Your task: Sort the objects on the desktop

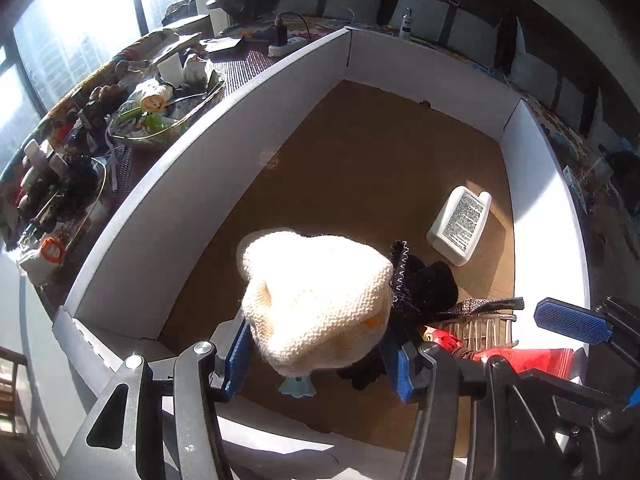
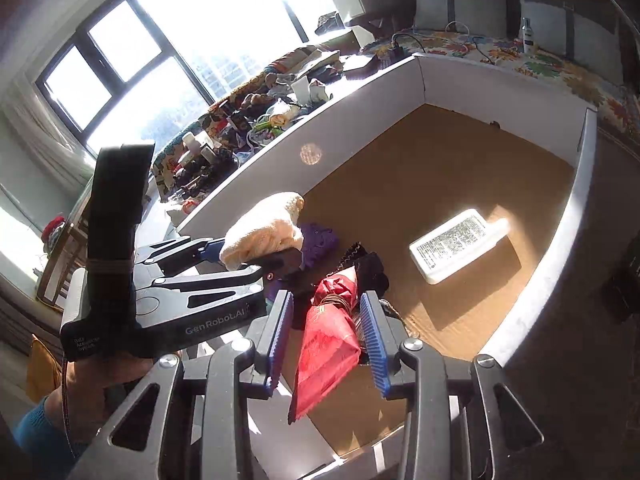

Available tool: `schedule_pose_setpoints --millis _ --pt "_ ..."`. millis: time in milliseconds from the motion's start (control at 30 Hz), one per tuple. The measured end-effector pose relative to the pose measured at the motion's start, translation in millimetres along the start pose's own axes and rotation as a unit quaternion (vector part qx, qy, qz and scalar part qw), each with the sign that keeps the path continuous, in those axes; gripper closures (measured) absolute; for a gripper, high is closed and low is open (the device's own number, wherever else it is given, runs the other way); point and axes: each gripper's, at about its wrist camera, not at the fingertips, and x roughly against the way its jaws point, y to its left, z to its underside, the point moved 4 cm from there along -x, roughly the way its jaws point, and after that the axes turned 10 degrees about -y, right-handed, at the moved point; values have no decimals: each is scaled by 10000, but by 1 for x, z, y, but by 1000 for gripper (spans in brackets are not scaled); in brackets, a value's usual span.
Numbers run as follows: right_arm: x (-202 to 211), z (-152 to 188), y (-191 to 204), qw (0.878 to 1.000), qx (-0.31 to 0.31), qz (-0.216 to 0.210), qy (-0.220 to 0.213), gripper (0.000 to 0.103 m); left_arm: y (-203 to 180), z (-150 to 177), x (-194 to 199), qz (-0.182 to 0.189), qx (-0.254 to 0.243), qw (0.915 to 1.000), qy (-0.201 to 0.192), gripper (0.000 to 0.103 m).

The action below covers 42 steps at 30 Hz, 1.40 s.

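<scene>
- Cardboard box (image 1: 256, 152): white walls, brown floor. Upper half of the floor is bare in both views; far corner sits at upper centre of the left wrist frame.
- White bottle (image 1: 460, 224) lies flat on the box floor at centre right, just beside the right wall, well apart from both grippers.
- Left gripper (image 1: 320, 356) at bottom centre of its frame, angled down into the box. Cream knit hat (image 1: 316, 300) sits between its blue pads; contact looks loose, and I cannot tell whether the pads press on it.
- Black knit item (image 1: 424, 288) touches the hat's right edge; a rhinestone hair clip (image 1: 484, 304) lies just right of it.
- Right gripper (image 2: 328, 336) at bottom centre of its frame, pointing down over the near box wall. Red foil packet (image 2: 324, 352) stands tilted between the blue pads, gaps visible on both sides, so the jaws are parted and not clamping.
- Purple knit item (image 2: 316, 240) lies behind the hat in the right wrist view.
- A hand (image 2: 100, 376) with a blue sleeve grips the left gripper's handle at lower left.
- Cluttered surface (image 1: 132, 112) runs outside the left wall, under the window (image 2: 120, 60).
</scene>
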Motion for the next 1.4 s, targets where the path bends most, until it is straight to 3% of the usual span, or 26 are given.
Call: schedule_pose_setpoints --millis 67,100,167,233,267,367,467,567,633,700,833,1000,1167,1400 --pt "-3 11 0 9999 58 61 55 40 -2 7 15 -6 -155 9995 -269 42" --pt "5 15 0 9999 136 66 -43 39 -4 7 24 -42 -170 9991 -398 30" --pt "34 23 -6 9984 359 197 -382 33 -13 6 44 82 -188 9971 -727 22" --pt "72 29 -24 9931 524 524 -912 18 -33 4 66 270 -273 9945 -974 22" --pt "92 32 -39 9886 539 754 -1188 4 -47 3 76 398 -330 9929 -1067 22" --pt "145 61 -96 9726 385 1581 -1663 0 -95 3 104 918 -547 9859 -1288 22" --pt "174 105 -177 9573 -51 2550 -1364 0 -157 12 128 1596 -823 9741 -1377 18" --pt "202 154 -253 9364 -683 3298 -985 0 -222 33 135 2074 -1106 9630 -1319 0" --pt "223 181 -288 9221 -1000 3628 -903 0 -265 53 121 2159 -1371 9599 -1145 0" --pt "240 199 -314 9096 -1205 3892 -814 0 -304 76 92 1998 -1635 9622 -865 0" --pt "251 215 -337 8981 -1400 4097 -772 0 -356 106 30 1734 -1816 9669 -446 0" --pt "250 220 -335 8971 -1284 4128 -909 0 -394 98 -14 1360 -2103 9666 -538 0" --pt "241 216 -328 8982 -1007 4203 -804 0 -407 85 -36 1446 -1983 9684 -446 0" --pt "241 219 -338 9073 -1377 3886 -831 0 -405 88 -34 1431 -1916 9688 -645 0"
